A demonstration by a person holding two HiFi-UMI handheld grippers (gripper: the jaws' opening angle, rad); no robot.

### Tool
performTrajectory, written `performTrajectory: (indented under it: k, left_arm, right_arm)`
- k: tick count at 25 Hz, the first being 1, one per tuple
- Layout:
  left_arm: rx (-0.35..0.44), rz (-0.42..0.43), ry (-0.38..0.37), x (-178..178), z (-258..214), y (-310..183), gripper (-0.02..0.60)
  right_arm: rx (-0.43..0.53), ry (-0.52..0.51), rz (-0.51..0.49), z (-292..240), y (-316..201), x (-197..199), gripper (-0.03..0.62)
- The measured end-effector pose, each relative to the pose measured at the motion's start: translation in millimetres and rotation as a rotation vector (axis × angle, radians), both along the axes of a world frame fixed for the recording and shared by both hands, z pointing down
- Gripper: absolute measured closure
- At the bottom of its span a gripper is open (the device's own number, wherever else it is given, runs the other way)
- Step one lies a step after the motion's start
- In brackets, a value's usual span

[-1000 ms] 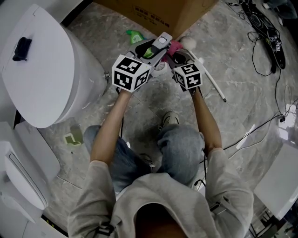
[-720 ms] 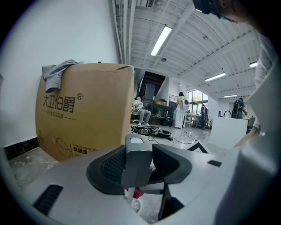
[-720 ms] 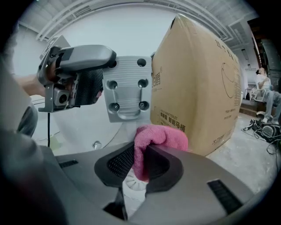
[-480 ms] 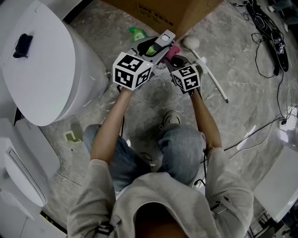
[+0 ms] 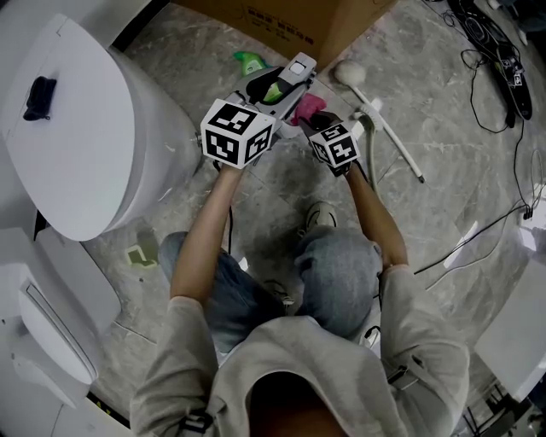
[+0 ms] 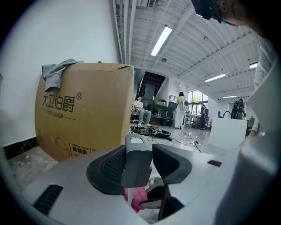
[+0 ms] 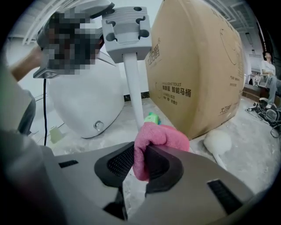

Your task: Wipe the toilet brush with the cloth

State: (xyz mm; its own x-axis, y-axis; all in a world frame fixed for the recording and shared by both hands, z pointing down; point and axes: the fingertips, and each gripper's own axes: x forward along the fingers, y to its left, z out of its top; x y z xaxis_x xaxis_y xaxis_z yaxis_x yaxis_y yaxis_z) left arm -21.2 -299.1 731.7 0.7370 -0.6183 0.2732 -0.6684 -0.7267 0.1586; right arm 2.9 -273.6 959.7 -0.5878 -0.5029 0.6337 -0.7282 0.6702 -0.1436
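My left gripper (image 5: 294, 77) is shut on the toilet brush's grey handle block (image 6: 138, 160), holding it up. From that block (image 7: 127, 33) a white stem (image 7: 134, 88) runs down to a green end (image 7: 151, 117) near the floor. My right gripper (image 7: 140, 165) is shut on a bunched pink cloth (image 7: 160, 143), which lies against the lower part of the stem. In the head view the cloth (image 5: 309, 104) shows just beyond the right gripper (image 5: 313, 118), to the right of the left one. From the left gripper view the cloth (image 6: 136, 197) is seen below the jaws.
A large cardboard box (image 5: 290, 21) stands just beyond the grippers. A white toilet (image 5: 77, 128) fills the left side. Another white brush (image 5: 350, 75) with a long stick lies on the marble floor at the right. Cables (image 5: 495, 68) trail at the far right.
My right gripper has sunk with the pink cloth, down along the white stem. The left gripper and the handle block have stayed in place.
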Motion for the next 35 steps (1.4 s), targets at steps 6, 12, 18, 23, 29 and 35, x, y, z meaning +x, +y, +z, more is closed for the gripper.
performTrajectory:
  k: [6, 12, 18, 23, 29, 35]
  left_arm:
    - [-0.002, 0.003, -0.006, 0.2, 1.2, 0.5, 0.373]
    - [0.001, 0.001, -0.003, 0.1, 1.1, 0.9, 0.373]
    - [-0.002, -0.001, -0.002, 1.0, 1.5, 1.4, 0.374]
    - [-0.003, -0.007, 0.006, -0.6, 1.1, 0.4, 0.374]
    - [-0.004, -0.009, 0.013, -2.0, 1.1, 1.1, 0.374]
    - [-0.006, -0.007, 0.016, -2.4, 0.7, 2.0, 0.373]
  right_arm:
    - [0.080, -0.007, 0.020, -31.5, 4.5, 15.5, 0.508]
    - [0.179, -0.044, 0.036, -83.0, 2.1, 29.7, 0.508]
    - [0.198, -0.113, 0.003, -117.3, 6.9, 9.6, 0.508]
    - [0.173, -0.114, -0.013, -106.3, 9.3, -8.0, 0.508]
    - [0.133, -0.098, -0.019, -86.5, 7.9, -13.1, 0.508]
    - [0.066, -0.084, -0.016, -56.2, 6.2, -12.7, 0.508]
